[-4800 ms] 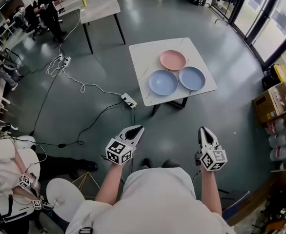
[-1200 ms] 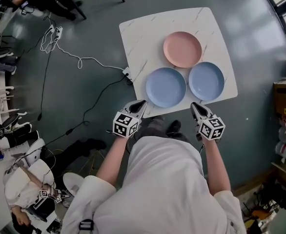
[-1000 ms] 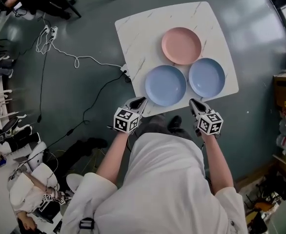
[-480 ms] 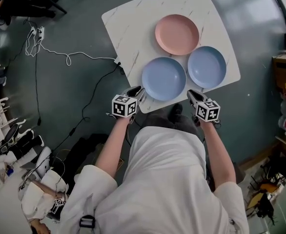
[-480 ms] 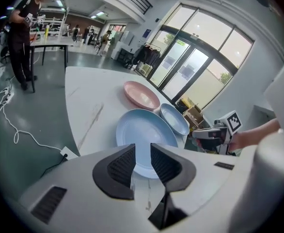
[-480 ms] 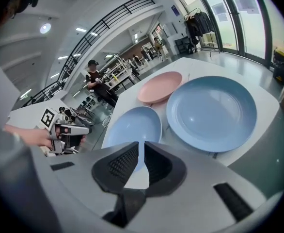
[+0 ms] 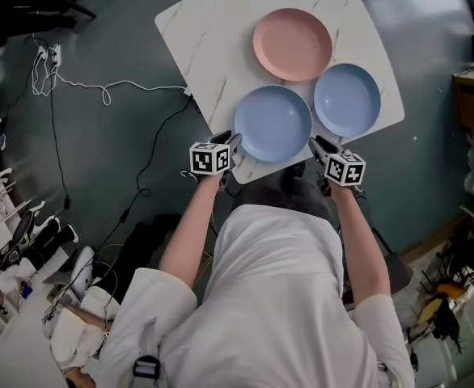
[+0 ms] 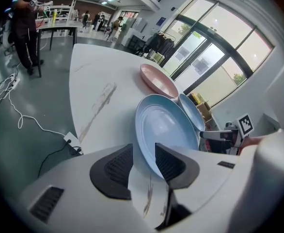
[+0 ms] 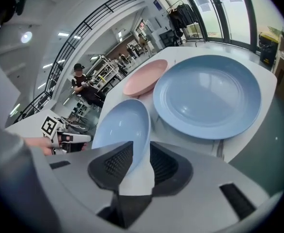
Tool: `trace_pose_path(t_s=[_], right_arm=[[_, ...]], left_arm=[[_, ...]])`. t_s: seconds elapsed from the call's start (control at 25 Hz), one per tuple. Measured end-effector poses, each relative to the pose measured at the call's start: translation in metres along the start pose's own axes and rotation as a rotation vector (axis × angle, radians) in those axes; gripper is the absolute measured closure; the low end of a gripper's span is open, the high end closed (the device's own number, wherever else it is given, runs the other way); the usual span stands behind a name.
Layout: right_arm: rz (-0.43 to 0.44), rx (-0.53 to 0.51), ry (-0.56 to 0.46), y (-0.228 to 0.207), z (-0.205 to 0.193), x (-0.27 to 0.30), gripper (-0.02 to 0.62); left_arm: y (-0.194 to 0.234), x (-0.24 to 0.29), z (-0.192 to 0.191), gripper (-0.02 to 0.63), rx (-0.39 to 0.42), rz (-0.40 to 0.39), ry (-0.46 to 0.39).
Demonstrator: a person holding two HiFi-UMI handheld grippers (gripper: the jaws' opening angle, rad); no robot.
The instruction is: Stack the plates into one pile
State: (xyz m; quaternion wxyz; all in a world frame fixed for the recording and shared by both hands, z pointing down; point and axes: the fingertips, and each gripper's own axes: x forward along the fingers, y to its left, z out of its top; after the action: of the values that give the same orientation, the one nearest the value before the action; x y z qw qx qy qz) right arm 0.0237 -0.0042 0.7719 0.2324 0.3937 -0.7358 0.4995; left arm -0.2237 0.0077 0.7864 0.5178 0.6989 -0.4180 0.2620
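The head view looks steeply down from above the person's (image 7: 269, 297) shoulders onto the surface (image 7: 209, 43). Both gripper views sit low and close at its near edge, looking outward past their fingers (image 8: 114, 166); they share the near blue plate (image 8: 164, 127), seemingly from opposite corners, and the pink plate (image 8: 156, 81).

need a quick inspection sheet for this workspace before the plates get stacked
surface: white marbled table, holds three plates
job's things: pink plate, left blue plate, right blue plate lie flat, close together, none stacked
clutter: nothing seen on the table
grippers: left gripper open, jaws have just been opening, pads on nothing; right gripper open, empty; both at the near table edge
cables: white cable and black cable on the grey floor left of the table
surroundings: cardboard box at right
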Motion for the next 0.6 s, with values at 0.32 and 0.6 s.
trace_pose_path(t_s=[0.32,0.6], right_arm=[[-0.020,0.056,0.010,-0.004,-0.009,0.020,0.474],[-0.045,0.102,0.045,-0.008,-0.015,0.037,0.486]], left_arm=[[0.005,0.018,-0.008,0.454,-0.030,0.009,0.050],[0.004,0.029,-0.008,0.498,-0.087,-0.009,0.034]])
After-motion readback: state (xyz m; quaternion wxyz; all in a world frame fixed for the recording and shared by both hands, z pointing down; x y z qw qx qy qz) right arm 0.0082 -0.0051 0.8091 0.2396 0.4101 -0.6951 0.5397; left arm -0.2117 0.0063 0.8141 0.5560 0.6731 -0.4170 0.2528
